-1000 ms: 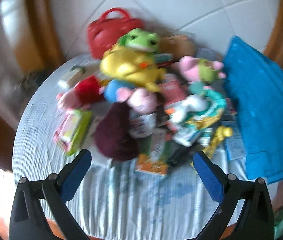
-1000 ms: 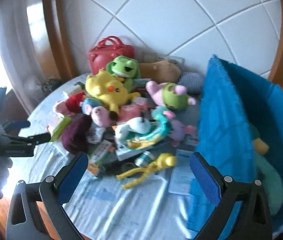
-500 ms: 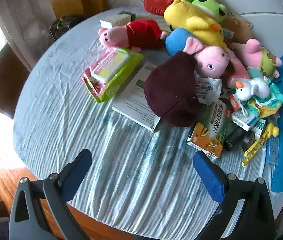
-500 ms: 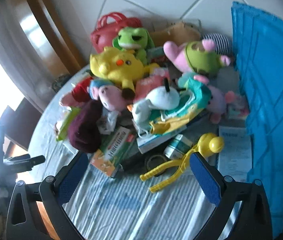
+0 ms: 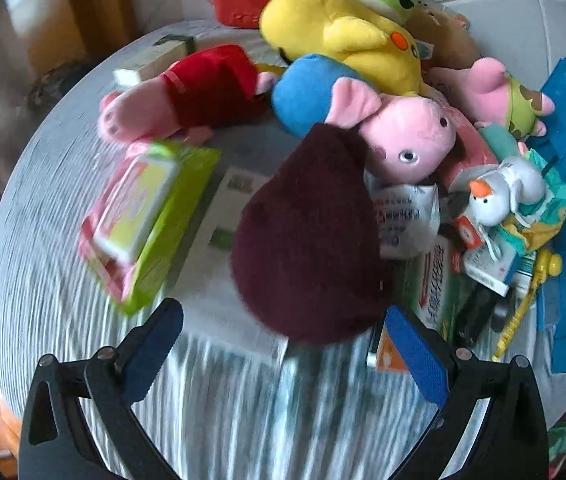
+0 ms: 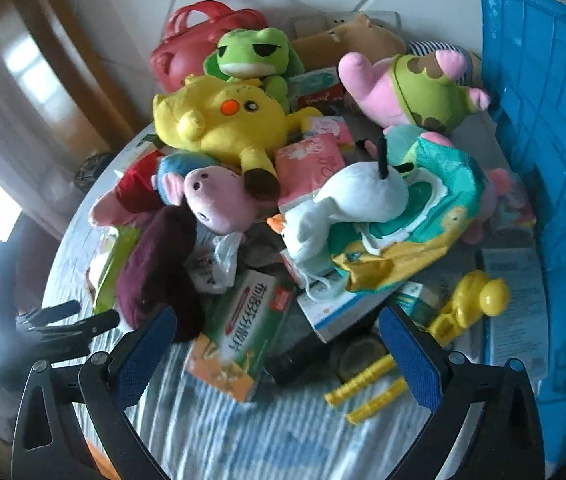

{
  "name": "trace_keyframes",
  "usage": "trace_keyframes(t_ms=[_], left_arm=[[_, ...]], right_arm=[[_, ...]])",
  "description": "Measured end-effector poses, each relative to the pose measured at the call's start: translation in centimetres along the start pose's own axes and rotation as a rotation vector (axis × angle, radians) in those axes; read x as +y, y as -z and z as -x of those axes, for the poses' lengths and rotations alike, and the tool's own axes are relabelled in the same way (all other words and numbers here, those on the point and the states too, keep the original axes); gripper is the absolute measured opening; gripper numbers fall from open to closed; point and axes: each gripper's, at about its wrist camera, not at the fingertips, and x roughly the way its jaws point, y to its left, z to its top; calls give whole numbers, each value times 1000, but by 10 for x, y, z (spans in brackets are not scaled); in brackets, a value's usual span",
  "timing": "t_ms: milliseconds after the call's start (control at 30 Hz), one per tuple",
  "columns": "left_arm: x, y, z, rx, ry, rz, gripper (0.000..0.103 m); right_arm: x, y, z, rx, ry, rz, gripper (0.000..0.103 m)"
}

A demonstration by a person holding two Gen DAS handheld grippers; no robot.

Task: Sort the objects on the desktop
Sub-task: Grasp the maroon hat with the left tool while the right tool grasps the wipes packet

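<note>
Currently, my two feeds report as follows, nearest first
Left gripper (image 5: 283, 344): jaws spread wide with nothing between them, poised above the striped tablecloth (image 5: 223, 408); I see its blue pads flanking the near edge of the maroon beanie
Right gripper (image 6: 275, 350): likewise agape and empty, hovering over the cloth; the left tool shows at my far left as a dark, blurred shape
Maroon beanie (image 5: 311, 240): lies just ahead of the left jaws, resting on a white leaflet (image 5: 219, 232) and against the pig plush
Green-orange box (image 6: 239, 336): flat on the cloth between the right tool's fingers in my view, one corner beside the beanie
Yellow tongs (image 6: 467, 312): near the right finger, duck-shaped head toward the blue bin
Wipes pack (image 5: 143, 216): green and pink, left of the leaflet, blurred
Pig plush (image 5: 399, 140): pink head on top of the pile, blue body behind it
White goose plush (image 6: 359, 200): lies on a teal and yellow packet, right of the pig
Red-dressed pig plush (image 5: 187, 96): on its side at the pile's left edge
Yellow plush (image 6: 219, 120): stacked over the pigs
Frog plush (image 6: 255, 56): behind the yellow one
Red bag (image 6: 195, 48): at the far edge, against the tiled wall
Blue bin (image 6: 551, 160): stands along the right side of the table; I cannot tell its contents
</note>
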Motion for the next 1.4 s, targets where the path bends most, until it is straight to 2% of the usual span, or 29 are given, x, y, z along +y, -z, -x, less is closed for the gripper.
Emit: trace_keyframes(t_ms=[167,300,367,400,467,500,533,600,733,767,800,867,933,1033,1067,1133,1167,1233,1267,1400], left_arm=[[-9,-12,-27,-2,-14,-3,103],[-16,-12,-54,48,5,4,103],[-18,-9,-68,82,-8,9,103],[-18,-7,-72,92,-10,12,96],[-15,-3,-69,89,6,22,73],[-13,-1,-66,88,19,29,55],[-10,0,-59,85,32,39,51],[-2,1,-44,55,9,40,45],[15,4,-10,-16,-59,23,45],[20,4,-6,-26,-74,23,45],[24,4,-2,-33,-84,24,45],[34,5,-1,-31,-90,32,45],[39,8,-9,-14,-89,35,45],[43,13,-21,9,-76,45,45],[44,14,-25,15,-71,48,45],[45,17,-30,21,-57,53,45],[45,17,-32,24,-47,55,45],[46,20,-34,25,-33,56,45],[46,21,-33,22,-28,56,45],[43,22,-24,4,-23,48,45]], right_arm=[[8,-7,-23,18,6,-7,103],[13,-12,-40,33,10,-11,103],[10,-13,-46,45,10,-5,103],[8,-13,-51,56,12,-2,103],[8,-13,-59,71,10,8,103],[8,-13,-63,77,4,14,103],[11,-13,-66,81,-4,21,103],[19,-14,-74,84,-31,44,103],[45,-16,-94,97,-84,105,100],[52,-16,-101,102,-83,120,87],[58,-17,-109,108,-82,135,59],[67,-20,-125,118,-54,147,33],[73,-24,-141,126,-16,149,33],[75,-28,-160,135,20,139,48],[77,-28,-166,142,32,145,66],[79,-26,-176,158,39,149,94],[80,-25,-180,165,40,151,94],[88,-22,-181,140,90,209,60],[90,-21,-180,133,100,222,35],[89,-16,-171,138,48,197,28]])
